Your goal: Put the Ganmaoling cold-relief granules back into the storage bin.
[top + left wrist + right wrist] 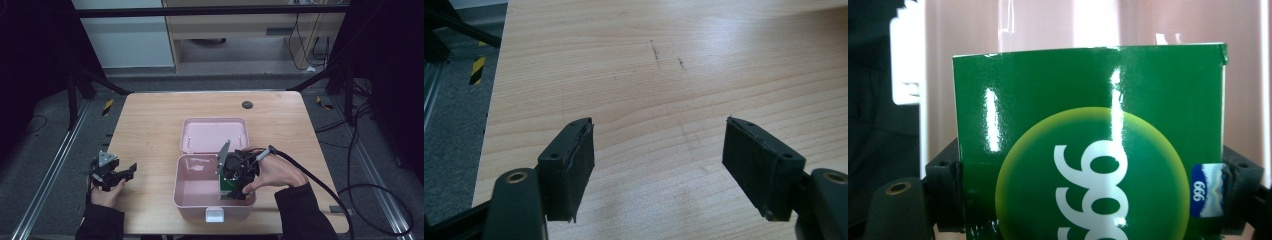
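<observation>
The right gripper [234,192] points down into the open pink case [186,192], jaws clamped on the sides of a green box [1088,150] marked 999. That box blocks most of the case floor beyond it, and its lower edge is cut off. The left gripper [659,165] sits well off to the left over bare table [664,65], jaws spread wide, holding nothing. Behind the right gripper lies the lid [214,134].
</observation>
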`<state>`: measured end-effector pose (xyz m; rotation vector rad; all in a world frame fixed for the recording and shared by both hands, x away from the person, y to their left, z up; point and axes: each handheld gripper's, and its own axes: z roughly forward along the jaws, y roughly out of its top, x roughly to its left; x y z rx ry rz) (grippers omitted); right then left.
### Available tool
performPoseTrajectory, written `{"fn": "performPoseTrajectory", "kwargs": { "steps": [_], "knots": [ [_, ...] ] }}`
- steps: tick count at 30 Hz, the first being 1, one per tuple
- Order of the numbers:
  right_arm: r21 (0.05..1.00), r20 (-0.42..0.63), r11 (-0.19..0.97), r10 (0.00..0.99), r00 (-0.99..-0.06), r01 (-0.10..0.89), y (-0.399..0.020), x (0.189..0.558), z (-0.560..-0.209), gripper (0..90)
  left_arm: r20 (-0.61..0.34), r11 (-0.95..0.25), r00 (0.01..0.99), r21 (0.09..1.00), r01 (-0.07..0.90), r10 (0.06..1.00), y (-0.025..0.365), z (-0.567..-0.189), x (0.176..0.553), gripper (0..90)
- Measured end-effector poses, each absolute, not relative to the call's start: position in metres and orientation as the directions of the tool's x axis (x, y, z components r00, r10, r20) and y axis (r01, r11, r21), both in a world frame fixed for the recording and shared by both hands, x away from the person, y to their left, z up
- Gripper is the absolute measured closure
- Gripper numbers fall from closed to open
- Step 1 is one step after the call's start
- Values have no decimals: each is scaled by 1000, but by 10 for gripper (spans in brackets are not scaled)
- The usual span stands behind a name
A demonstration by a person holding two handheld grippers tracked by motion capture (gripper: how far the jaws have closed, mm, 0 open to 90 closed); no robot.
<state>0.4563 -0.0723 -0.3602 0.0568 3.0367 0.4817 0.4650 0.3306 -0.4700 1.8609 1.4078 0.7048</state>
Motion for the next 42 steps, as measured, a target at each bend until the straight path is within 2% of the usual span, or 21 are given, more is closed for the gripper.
{"fn": "performPoseTrajectory", "kwargs": {
  "steps": [31,42],
  "knots": [
    [288,-41,957,53,-998,39,-75,461,-388,151,19,-178,264,787,591,964,330,-470,465,284],
    [275,-49,960,66,-997,50,-76,464,-390,110,19,-178,265,786,592,964,330,-470,466,284]
  ]
}}
